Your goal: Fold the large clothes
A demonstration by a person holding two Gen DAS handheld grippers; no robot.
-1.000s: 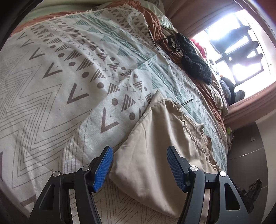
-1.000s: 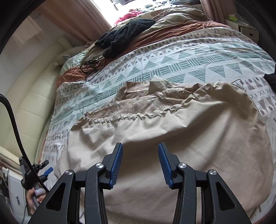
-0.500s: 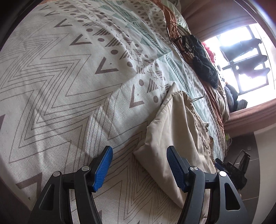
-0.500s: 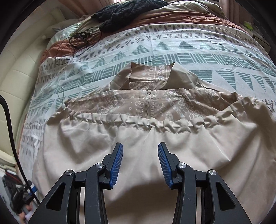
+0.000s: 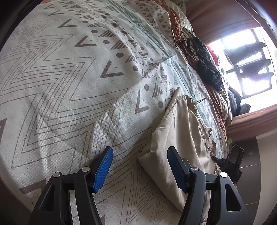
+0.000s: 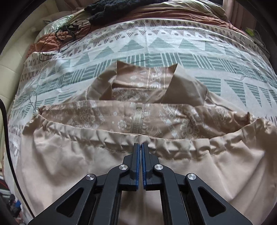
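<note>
A large beige jacket (image 6: 69, 155) with a patterned lining (image 6: 121, 119) and a zip lies spread on the patterned bedspread (image 6: 155, 46). My right gripper (image 6: 140, 147) is shut on the gathered elastic hem of the jacket at its middle. In the left wrist view the jacket's corner (image 5: 174, 131) lies between and beyond the blue pads. My left gripper (image 5: 139, 159) is open and empty, just above the bedspread (image 5: 60, 86) at that corner.
A black knitted garment (image 5: 207, 69) and tangled black cables (image 6: 67, 29) lie at the far side of the bed. An orange-brown blanket (image 6: 155, 13) lies beyond. A bright window (image 5: 242, 57) is past the bed. The bed edge and floor (image 5: 251, 181) are at the right.
My right gripper moved forward to the elastic hem and shut on it. My left gripper stayed open and the jacket corner shifted slightly right in its view.
</note>
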